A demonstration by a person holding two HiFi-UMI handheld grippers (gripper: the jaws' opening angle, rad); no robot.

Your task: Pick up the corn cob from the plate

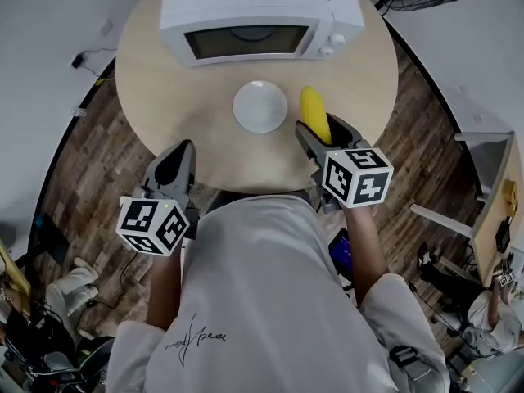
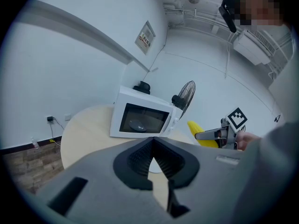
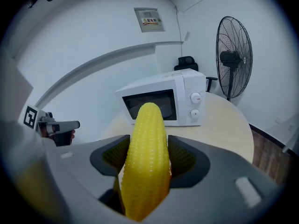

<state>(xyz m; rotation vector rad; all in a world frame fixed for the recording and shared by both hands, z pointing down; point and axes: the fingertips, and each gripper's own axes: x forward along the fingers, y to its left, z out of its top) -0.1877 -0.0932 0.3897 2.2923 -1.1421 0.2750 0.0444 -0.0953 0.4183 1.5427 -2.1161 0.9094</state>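
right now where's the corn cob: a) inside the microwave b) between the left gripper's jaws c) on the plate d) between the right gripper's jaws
D: the corn cob stands clamped between the jaws of the right gripper, and the plate on the table has nothing on it.

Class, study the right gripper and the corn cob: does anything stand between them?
Nothing visible does. The right gripper has its jaws closed directly on the corn cob, with a pad against each of its sides. In the head view the cob shows to the right of the bare white plate, off it, with the microwave behind.
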